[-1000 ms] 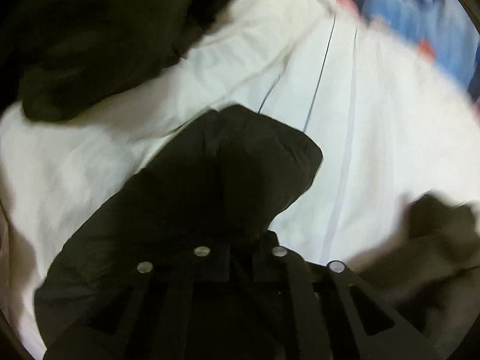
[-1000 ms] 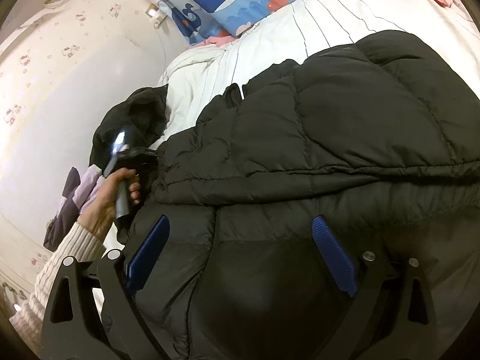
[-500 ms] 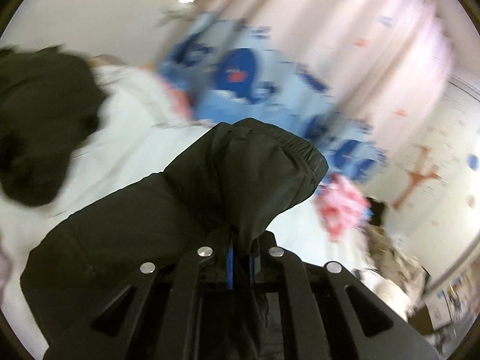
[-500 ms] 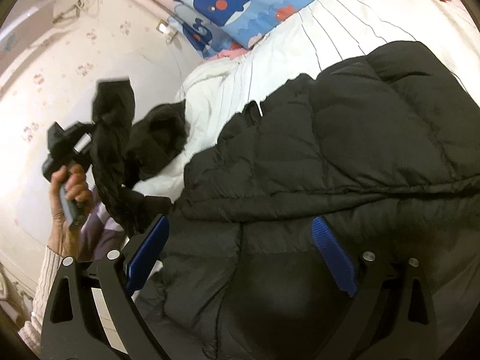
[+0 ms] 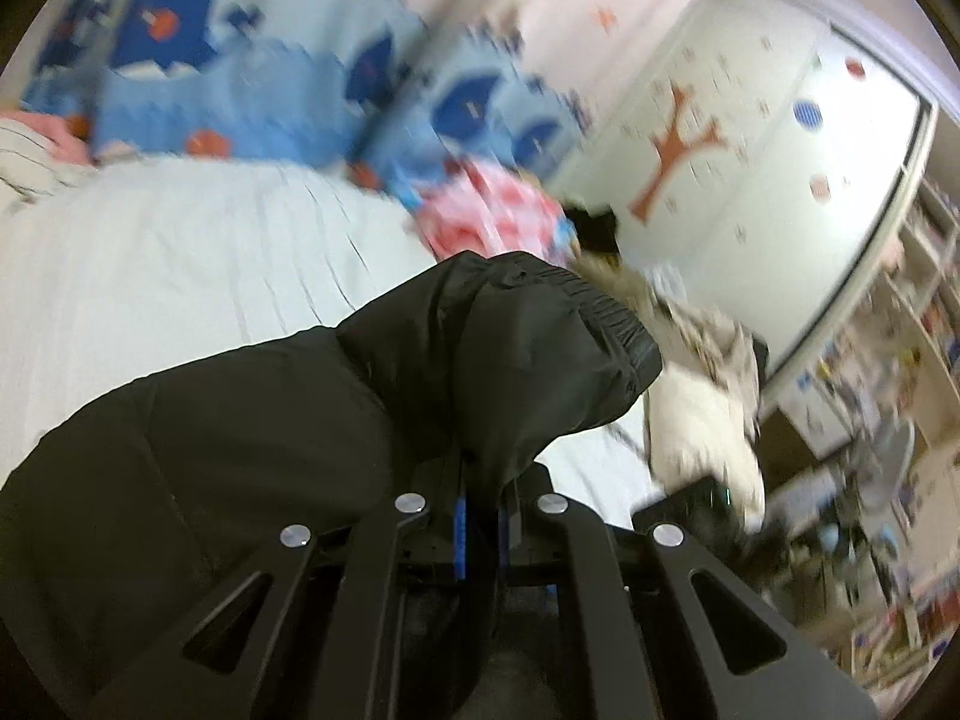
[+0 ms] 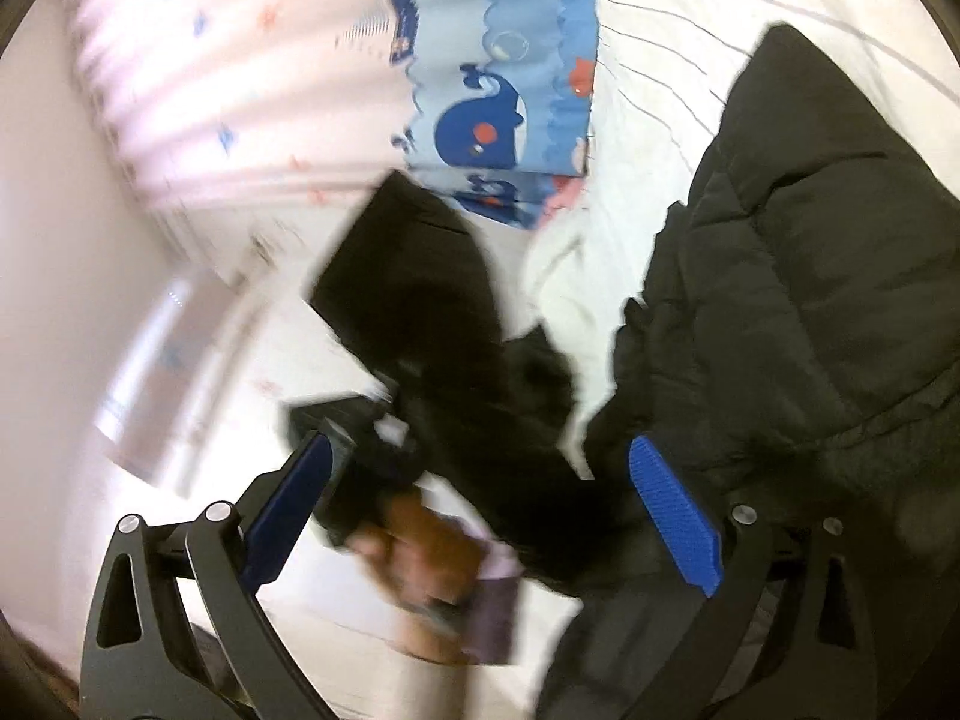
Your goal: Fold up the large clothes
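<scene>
A black quilted down jacket (image 6: 798, 300) lies on the white striped bed sheet (image 6: 654, 90). My left gripper (image 5: 477, 516) is shut on the jacket's sleeve (image 5: 492, 354) near its elastic cuff, and the sleeve bulges up over the closed blue pads. In the right wrist view that sleeve (image 6: 432, 312) hangs lifted in the air from the hand (image 6: 420, 546) that holds the left gripper. My right gripper (image 6: 480, 510) stands open with blue pads wide apart and nothing pressed between them, left of the jacket's body.
A blue whale-print quilt (image 5: 240, 78) and pink cloth (image 5: 492, 222) lie at the bed's far side. A fur-trimmed pale garment (image 5: 702, 384) sits beyond the sleeve. A white wardrobe (image 5: 750, 138) and cluttered shelves (image 5: 888, 420) stand further off. Pink curtains (image 6: 228, 72) hang behind.
My left gripper has lifted the sleeve off the sheet and swung it across the bed toward the wardrobe. The right gripper has rolled and shifted left, so the jacket now sits to its right.
</scene>
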Motion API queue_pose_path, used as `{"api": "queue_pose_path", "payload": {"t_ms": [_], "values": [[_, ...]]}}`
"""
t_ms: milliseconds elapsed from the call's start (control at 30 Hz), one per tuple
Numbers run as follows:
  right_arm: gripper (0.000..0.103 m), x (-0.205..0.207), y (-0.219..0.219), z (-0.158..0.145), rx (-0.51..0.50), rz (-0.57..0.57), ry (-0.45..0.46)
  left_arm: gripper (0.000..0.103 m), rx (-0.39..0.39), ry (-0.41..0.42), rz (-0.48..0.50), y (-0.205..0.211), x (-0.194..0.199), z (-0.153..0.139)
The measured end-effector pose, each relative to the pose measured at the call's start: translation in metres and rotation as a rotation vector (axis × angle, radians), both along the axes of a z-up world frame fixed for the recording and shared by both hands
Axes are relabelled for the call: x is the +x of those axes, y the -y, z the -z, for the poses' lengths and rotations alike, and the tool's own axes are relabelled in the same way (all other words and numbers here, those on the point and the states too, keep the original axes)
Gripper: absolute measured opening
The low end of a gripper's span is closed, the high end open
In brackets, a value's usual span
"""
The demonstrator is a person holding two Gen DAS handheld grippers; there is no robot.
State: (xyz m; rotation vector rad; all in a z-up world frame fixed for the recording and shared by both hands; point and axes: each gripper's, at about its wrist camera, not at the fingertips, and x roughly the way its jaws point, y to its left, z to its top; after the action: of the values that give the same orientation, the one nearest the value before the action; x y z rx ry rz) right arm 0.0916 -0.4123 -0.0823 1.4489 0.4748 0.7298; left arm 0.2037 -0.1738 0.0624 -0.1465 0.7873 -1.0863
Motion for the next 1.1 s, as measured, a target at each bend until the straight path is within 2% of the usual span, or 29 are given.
{"api": "queue_pose_path", "payload": {"t_ms": [133,200,300,400,467,500,533,567,600,633,667,700,800,867,900,1033,1067,1100], "values": [[0.096,0.002,0.017,0.018,0.116,0.006,-0.035,0.007,0.058,-0.018,0.123,0.03,-0.024,0.037],[0.096,0.005,0.021,0.023,0.14,0.004,-0.046,0.007,0.111,-0.009,0.174,0.042,-0.037,0.055],[0.096,0.007,0.019,0.023,0.12,-0.007,-0.06,0.007,0.194,0.018,0.241,0.056,-0.059,0.076],[0.096,0.011,0.013,0.026,0.049,-0.024,-0.109,0.009,0.265,0.048,0.264,0.053,-0.073,0.085],[0.079,0.014,0.007,0.026,-0.065,-0.034,-0.144,0.01,0.307,0.074,0.25,0.048,-0.082,0.086],[0.064,0.014,0.004,0.023,-0.124,-0.034,-0.151,0.012,0.32,0.082,0.243,0.045,-0.086,0.086],[0.043,0.016,0.0,0.019,-0.194,-0.038,-0.162,0.013,0.34,0.091,0.228,0.04,-0.091,0.085],[0.032,0.016,-0.003,0.015,-0.249,-0.037,-0.163,0.019,0.353,0.094,0.209,0.032,-0.095,0.083],[0.021,0.017,-0.006,0.013,-0.287,-0.037,-0.163,0.029,0.352,0.09,0.196,0.024,-0.099,0.081],[0.017,0.017,-0.009,0.009,-0.329,-0.033,-0.158,0.037,0.349,0.089,0.18,0.015,-0.101,0.079],[0.016,0.016,-0.01,0.006,-0.364,-0.026,-0.155,0.053,0.346,0.09,0.161,0.007,-0.103,0.078],[0.014,0.016,-0.013,0.002,-0.409,-0.019,-0.153,0.058,0.335,0.093,0.128,-0.008,-0.107,0.072],[0.011,0.01,-0.016,-0.01,-0.525,0.025,-0.133,0.06,0.287,0.065,0.065,-0.053,-0.112,0.056],[0.01,0.002,-0.027,-0.036,-0.729,0.094,-0.094,0.065,0.247,0.065,-0.023,-0.085,-0.111,0.044],[0.009,-0.005,-0.038,-0.059,-0.839,0.132,-0.037,0.066,0.229,0.064,-0.075,-0.101,-0.108,0.037],[0.009,-0.028,-0.053,-0.133,-0.997,0.254,0.144,0.069,0.121,0.05,-0.289,-0.167,-0.088,0.002],[0.009,-0.027,-0.05,-0.15,-1.015,0.277,0.169,0.073,0.078,0.053,-0.359,-0.185,-0.082,-0.008],[0.009,-0.022,-0.048,-0.161,-1.024,0.283,0.177,0.075,0.046,0.054,-0.388,-0.195,-0.078,-0.013]]}}
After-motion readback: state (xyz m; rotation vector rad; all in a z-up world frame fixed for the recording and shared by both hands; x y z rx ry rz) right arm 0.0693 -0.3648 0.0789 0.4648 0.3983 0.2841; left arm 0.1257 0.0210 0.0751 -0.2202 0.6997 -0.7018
